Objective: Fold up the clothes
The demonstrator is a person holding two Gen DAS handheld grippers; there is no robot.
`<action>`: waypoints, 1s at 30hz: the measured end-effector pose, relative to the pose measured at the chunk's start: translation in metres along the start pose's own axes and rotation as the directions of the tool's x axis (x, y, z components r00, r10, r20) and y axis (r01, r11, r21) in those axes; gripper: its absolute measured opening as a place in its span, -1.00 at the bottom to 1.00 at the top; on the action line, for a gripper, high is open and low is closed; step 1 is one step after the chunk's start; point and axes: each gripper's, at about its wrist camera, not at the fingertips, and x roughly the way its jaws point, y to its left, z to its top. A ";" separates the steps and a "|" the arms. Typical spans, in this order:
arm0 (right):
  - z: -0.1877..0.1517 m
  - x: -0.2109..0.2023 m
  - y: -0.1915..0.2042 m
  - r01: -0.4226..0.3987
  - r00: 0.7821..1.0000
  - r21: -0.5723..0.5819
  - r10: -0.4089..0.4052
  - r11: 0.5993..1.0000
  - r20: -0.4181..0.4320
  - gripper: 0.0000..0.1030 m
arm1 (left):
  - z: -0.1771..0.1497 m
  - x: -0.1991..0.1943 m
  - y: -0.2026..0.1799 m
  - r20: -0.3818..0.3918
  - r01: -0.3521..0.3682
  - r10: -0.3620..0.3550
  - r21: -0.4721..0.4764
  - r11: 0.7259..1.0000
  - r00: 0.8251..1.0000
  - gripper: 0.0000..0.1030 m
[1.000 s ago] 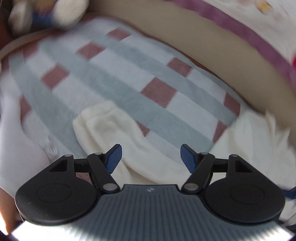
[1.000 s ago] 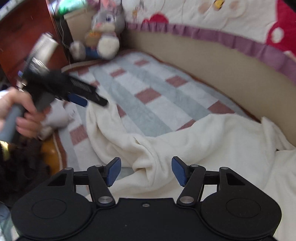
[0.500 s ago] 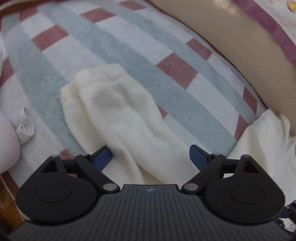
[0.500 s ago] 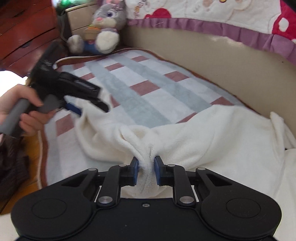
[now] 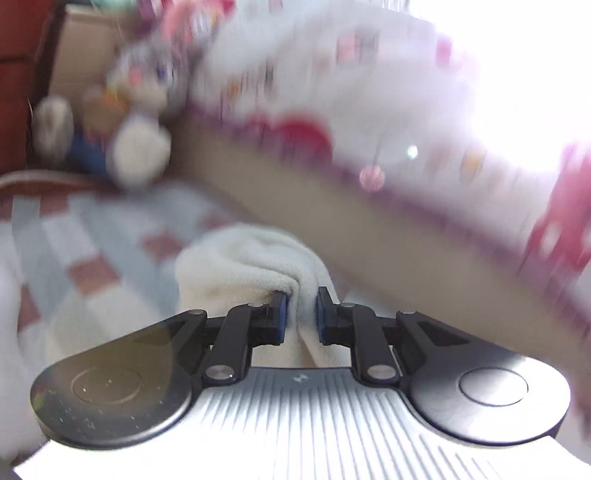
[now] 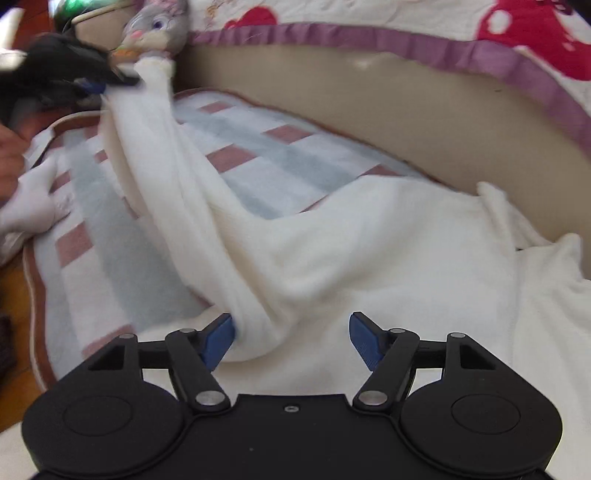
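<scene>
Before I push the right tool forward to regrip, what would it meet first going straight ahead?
Most likely the cream garment: a bunched fold lies between the open fingers of the right tool, touching the left pad, with more cloth beyond. Depth is hard to judge.

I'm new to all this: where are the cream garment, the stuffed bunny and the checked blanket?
cream garment (image 6: pixel 332 236): right wrist view, bunched middle.
stuffed bunny (image 6: pixel 157 26): right wrist view, grey face.
checked blanket (image 6: pixel 280 158): right wrist view, grey stripe.

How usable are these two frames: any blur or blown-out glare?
Left wrist view: background heavily motion-blurred, upper right blown out white; only the left gripper and the pinched cream garment stay sharp. Right wrist view: mostly clear, blur around the plush rabbit, even light.
</scene>
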 end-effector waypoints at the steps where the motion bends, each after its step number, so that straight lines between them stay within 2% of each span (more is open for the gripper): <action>1: 0.001 0.001 -0.001 -0.012 1.000 0.010 0.012 1.000 -0.001 0.43 | 0.000 -0.001 0.005 0.002 -0.025 0.025 -0.007 1.000 1.000 -0.69; 3: 0.003 0.003 0.001 -0.025 1.000 0.017 0.025 1.000 -0.003 0.43 | -0.009 0.014 0.021 -0.110 -0.091 0.090 -0.011 0.996 0.990 -0.69; 5: 0.005 0.005 0.004 -0.044 0.999 0.019 0.044 0.999 -0.005 0.43 | -0.018 0.029 0.038 -0.221 -0.157 0.152 -0.008 0.988 0.964 -0.66; 7: 0.006 0.007 0.011 -0.080 0.997 0.007 0.080 0.997 -0.003 0.43 | -0.027 0.044 0.054 -0.328 -0.221 0.210 0.003 0.975 0.921 -0.64; 9: 0.009 0.011 0.017 -0.117 0.993 0.003 0.117 0.993 -0.010 0.43 | -0.039 0.060 0.073 -0.440 -0.276 0.251 0.008 0.961 0.862 -0.64; 10: 0.010 0.013 0.020 -0.132 0.991 0.001 0.132 0.991 -0.015 0.43 | -0.048 0.067 0.085 -0.498 -0.288 0.245 -0.011 0.958 0.832 -0.64; 11: 0.012 0.015 0.023 -0.145 0.989 -0.006 0.145 0.989 -0.020 0.43 | -0.053 0.069 0.092 -0.527 -0.298 0.236 -0.033 0.954 0.816 -0.62; 12: 0.014 0.018 0.027 -0.152 0.988 -0.032 0.151 0.988 -0.027 0.43 | -0.053 0.068 0.097 -0.540 -0.309 0.231 -0.056 0.950 0.810 -0.57; 14: 0.017 0.023 0.036 -0.157 0.987 -0.104 0.154 0.982 -0.041 0.43 | -0.054 0.067 0.106 -0.564 -0.331 0.220 -0.102 0.938 0.796 -0.34; 16: 0.018 0.029 0.045 -0.116 0.993 -0.203 0.111 0.972 -0.037 0.42 | -0.049 0.067 0.110 -0.595 -0.352 0.222 -0.111 0.929 0.773 -0.15; 18: 0.016 0.035 0.055 -0.048 0.999 -0.310 0.047 0.950 -0.010 0.41 | -0.042 0.066 0.112 -0.621 -0.365 0.221 -0.114 0.924 0.752 -0.13; 20: 0.015 0.041 0.063 0.021 0.999 -0.394 -0.008 0.919 0.035 0.41 | -0.038 0.063 0.110 -0.628 -0.357 0.193 -0.145 0.923 0.754 -0.13; 22: 0.017 0.044 0.065 0.036 0.998 -0.443 -0.011 0.896 0.059 0.30 | -0.038 0.062 0.109 -0.634 -0.353 0.178 -0.161 0.922 0.752 -0.13; 24: 0.016 0.039 0.064 -0.007 0.997 -0.456 0.039 0.890 0.060 -0.86 | -0.037 0.057 0.107 -0.635 -0.346 0.168 -0.167 0.923 0.754 -0.13; 26: 0.013 0.023 0.061 -0.051 0.993 -0.423 0.092 0.905 0.077 -0.84 | -0.034 0.045 0.103 -0.619 -0.320 0.146 -0.180 0.930 0.772 -0.17; 28: 0.008 0.005 0.056 -0.104 0.987 -0.397 0.144 0.912 0.071 -0.84 | -0.028 0.025 0.100 -0.569 -0.300 0.140 -0.198 0.933 0.810 -0.14; 29: 0.005 -0.003 0.054 -0.131 0.984 -0.385 0.167 0.914 0.061 -0.84 | -0.025 0.018 0.095 -0.553 -0.289 0.141 -0.190 0.938 0.821 -0.13; 30: 0.001 -0.007 0.053 -0.153 0.982 -0.387 0.183 0.909 0.041 -0.84 | -0.022 0.013 0.090 -0.549 -0.275 0.138 -0.176 0.945 0.825 -0.13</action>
